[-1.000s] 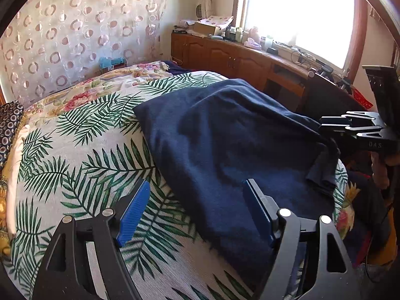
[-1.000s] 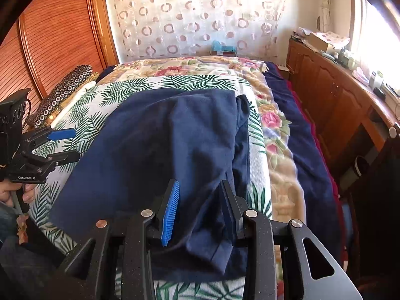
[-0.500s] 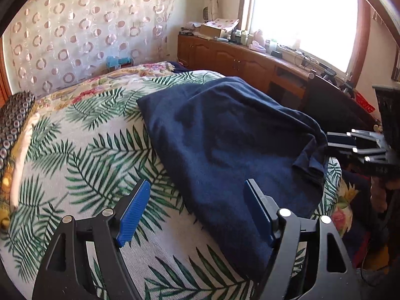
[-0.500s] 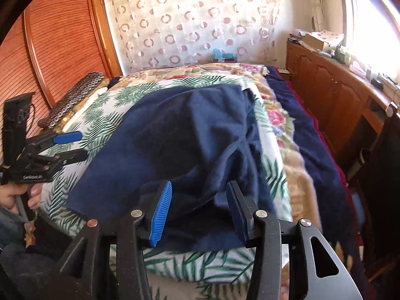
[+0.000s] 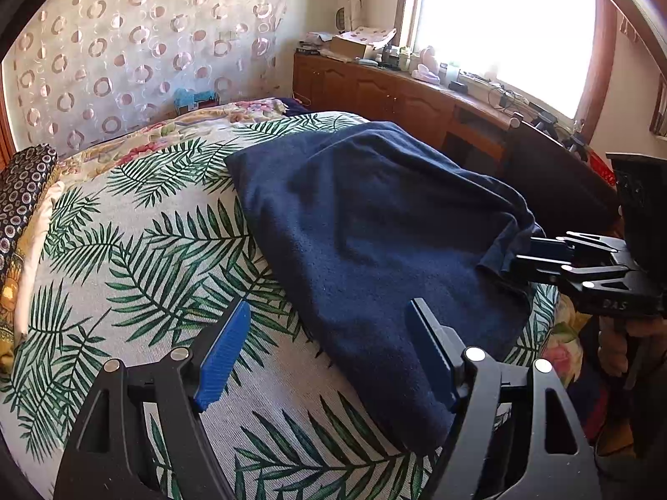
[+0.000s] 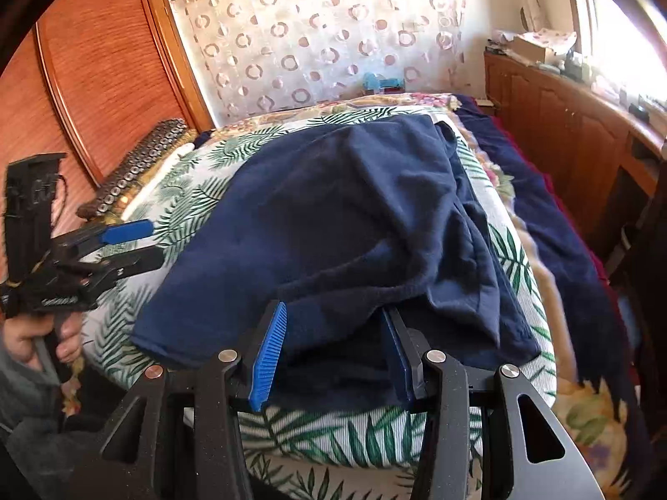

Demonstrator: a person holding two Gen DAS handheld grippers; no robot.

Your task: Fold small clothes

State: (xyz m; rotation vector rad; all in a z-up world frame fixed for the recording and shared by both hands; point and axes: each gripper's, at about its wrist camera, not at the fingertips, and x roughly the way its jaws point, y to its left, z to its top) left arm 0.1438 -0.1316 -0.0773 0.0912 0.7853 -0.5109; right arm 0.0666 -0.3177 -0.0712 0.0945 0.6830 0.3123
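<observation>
A bed (image 5: 137, 250) spread with palm-leaf cloth carries a navy garment (image 5: 375, 225), soft and limp, bunched toward the near edge. The left gripper (image 5: 325, 354) hovers beside its near corner, fingers wide and empty. The right gripper (image 6: 333, 350) straddles the rumpled hem, fingers parted, pressing nothing; hem corners look the best hold.

A: What's differing from a second ago?
B: The right gripper (image 6: 329, 350) is standing wider than before and sitting lower at the near hem of the navy garment (image 6: 333, 216).
A: And the cloth?
B: Its right edge is bunching into folds now, no longer lying flat.
</observation>
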